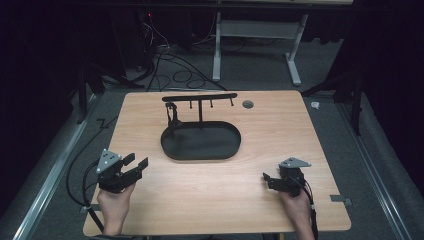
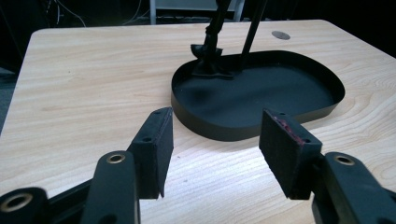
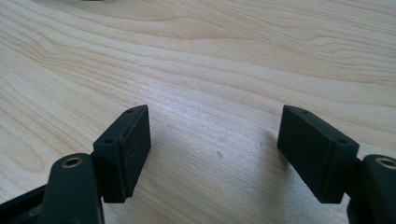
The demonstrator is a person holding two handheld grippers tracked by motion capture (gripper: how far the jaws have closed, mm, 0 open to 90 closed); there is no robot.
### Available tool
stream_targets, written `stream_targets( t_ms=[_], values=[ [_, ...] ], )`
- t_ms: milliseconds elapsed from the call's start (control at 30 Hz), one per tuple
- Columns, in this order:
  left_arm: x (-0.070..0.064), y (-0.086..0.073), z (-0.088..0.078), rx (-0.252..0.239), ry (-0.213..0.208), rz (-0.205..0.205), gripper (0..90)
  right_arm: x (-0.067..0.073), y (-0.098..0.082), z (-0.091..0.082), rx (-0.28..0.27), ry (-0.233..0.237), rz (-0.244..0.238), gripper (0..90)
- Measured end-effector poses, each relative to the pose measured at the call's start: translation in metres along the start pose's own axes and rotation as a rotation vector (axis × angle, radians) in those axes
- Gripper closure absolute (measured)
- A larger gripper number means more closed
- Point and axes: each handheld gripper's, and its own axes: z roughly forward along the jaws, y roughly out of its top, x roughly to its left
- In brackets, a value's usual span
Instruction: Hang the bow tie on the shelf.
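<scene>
Both grippers rest low at the near edge of our wooden table (image 1: 280, 130), jaws spread and empty: the left gripper (image 1: 136, 165) at the near left, angled toward the centre, and the right gripper (image 1: 265, 178) at the near right, pointing left across bare wood.

In the left gripper view, its two pads (image 2: 154, 149) stand well apart with the black oval tray (image 2: 261, 121) just beyond them. In the right gripper view, the pads (image 3: 128, 149) are likewise apart over plain wood grain.

The tray (image 1: 172, 147) sits at the middle of the table, slightly toward the far side. A thin post rises from it and carries a hook bar (image 1: 200, 97) with small pegs. One dark item (image 1: 172, 116) hangs from the leftmost peg and reaches down to the tray floor; we cannot tell what it is.

We judge the stand to be stiff, thin metal, light and smooth, and top-heavy enough to tip if pushed at the bar. The tray's low rim or the post look like the safest places to grip. The hanging piece looks small and should be taken near its top, then lifted off the peg.

Open wood lies on every side of the tray, with ample room on the near side. A round grommet (image 1: 247, 104) marks the far right, and the table edges are well away.
</scene>
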Motion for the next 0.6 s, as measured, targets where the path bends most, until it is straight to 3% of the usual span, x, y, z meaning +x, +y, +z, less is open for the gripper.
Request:
stream_targets(
  t_ms=[600],
  values=[
    [0.003, -0.015, 0.003, 0.024, -0.009, -0.039, 45.0, 0.0, 0.0, 0.0, 0.0, 0.0, 0.0, 27.0]
  ],
)
